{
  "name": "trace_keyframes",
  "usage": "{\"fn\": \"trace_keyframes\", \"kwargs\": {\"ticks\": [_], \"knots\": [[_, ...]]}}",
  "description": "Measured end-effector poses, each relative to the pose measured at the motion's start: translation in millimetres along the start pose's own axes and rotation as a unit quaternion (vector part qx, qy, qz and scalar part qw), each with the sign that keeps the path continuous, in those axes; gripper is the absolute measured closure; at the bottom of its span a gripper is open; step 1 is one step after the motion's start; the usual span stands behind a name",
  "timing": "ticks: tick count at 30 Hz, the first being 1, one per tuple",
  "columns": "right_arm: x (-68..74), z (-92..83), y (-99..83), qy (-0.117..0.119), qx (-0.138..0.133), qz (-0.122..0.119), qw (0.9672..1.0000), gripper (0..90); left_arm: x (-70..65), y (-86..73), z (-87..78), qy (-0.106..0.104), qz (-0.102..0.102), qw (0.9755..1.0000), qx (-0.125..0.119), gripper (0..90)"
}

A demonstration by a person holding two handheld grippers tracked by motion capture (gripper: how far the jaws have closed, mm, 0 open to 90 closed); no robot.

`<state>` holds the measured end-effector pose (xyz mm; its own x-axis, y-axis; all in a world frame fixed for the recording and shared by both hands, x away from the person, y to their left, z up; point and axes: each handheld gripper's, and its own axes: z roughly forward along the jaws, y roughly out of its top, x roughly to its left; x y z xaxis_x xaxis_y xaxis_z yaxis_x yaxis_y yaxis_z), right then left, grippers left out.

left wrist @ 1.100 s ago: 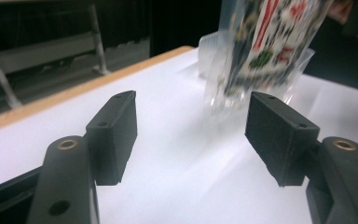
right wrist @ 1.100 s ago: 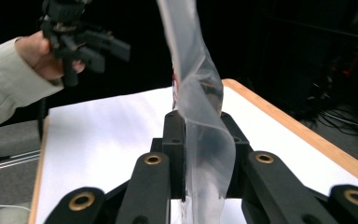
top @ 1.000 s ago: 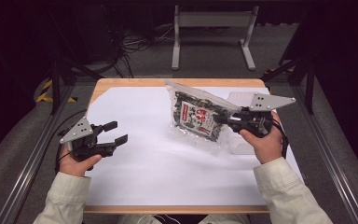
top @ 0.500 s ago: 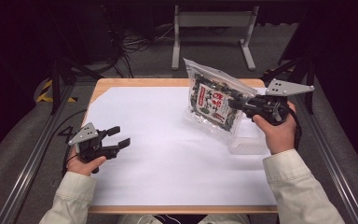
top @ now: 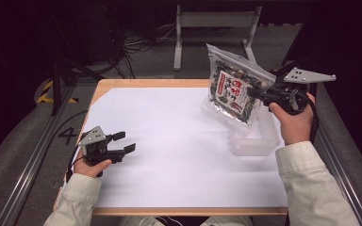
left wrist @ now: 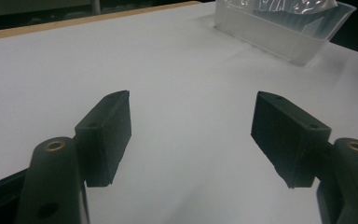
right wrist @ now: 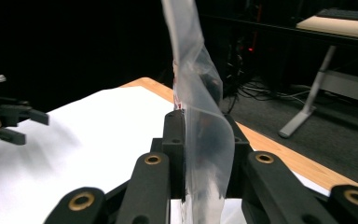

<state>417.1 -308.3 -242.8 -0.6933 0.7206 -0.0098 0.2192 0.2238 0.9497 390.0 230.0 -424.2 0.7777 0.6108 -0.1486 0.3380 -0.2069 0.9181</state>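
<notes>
The snack bag (top: 233,92) has been lifted higher above the plastic tray (top: 254,141), clamped in the right tool (top: 257,92); the left tool (top: 125,143), lowered, has just been opening, nothing between.

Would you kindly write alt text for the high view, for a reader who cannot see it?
The right tool holds a clear snack bag by its edge, lifted above a clear plastic tray at the right of a white-covered table. At the left, the left tool is low over the table with its jaws apart and nothing between them.
</notes>
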Motion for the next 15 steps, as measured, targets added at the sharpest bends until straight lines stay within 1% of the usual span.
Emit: {"fn": "trace_keyframes", "kwargs": {"ticks": [5, 6, 7, 8, 9, 10, 12, 14, 15], "knots": [[-8.6, -3.6, 0.5, -0.021, 0.0, 0.011, 0.9997, 77.0, -1.8, -0.9, 2.9, 0.0, 0.0, 1.0, 0.008, 29.2], [-10.1, -4.2, 0.6, -0.024, -0.001, 0.014, 0.9996, 77.0, -1.3, -0.8, 3.0, 0.002, 0.005, 0.9999, 0.009, 29.2], [-11.1, -4.8, 0.7, -0.027, 0.0, 0.014, 0.9995, 77.0, -1.5, -1.0, 3.2, 0.001, 0.003, 0.9999, 0.01, 29.2], [-12.5, -5.8, 0.9, -0.03, 0.0, 0.015, 0.9994, 77.0, -1.5, -1.2, 3.0, -0.002, -0.002, 0.9999, 0.01, 29.1], [-12.5, -5.8, 0.9, -0.03, 0.0, 0.015, 0.9994, 77.0, -1.5, -1.2, 3.0, -0.002, -0.002, 0.9999, 0.01, 29.1], [-13.9, -6.7, 1.1, -0.033, -0.001, 0.016, 0.9993, 77.0, 0.3, -2.0, 3.0, -0.01, -0.014, 0.9998, 0.005, 29.1], [-17.9, -10.6, 1.9, -0.043, -0.003, 0.018, 0.9989, 77.0, 1.6, -2.9, 2.9, -0.007, -0.022, 0.9997, 0.007, 29.1], [-18.8, -11.7, 2.1, -0.046, -0.002, 0.018, 0.9988, 77.0, 2.8, -3.8, 3.0, -0.003, -0.023, 0.9997, 0.01, 29.1], [-20.3, -13.3, 2.0, -0.051, -0.002, 0.018, 0.9985, 77.0, 2.6, -4.2, 3.1, -0.004, -0.028, 0.9995, 0.011, 29.2]]}}
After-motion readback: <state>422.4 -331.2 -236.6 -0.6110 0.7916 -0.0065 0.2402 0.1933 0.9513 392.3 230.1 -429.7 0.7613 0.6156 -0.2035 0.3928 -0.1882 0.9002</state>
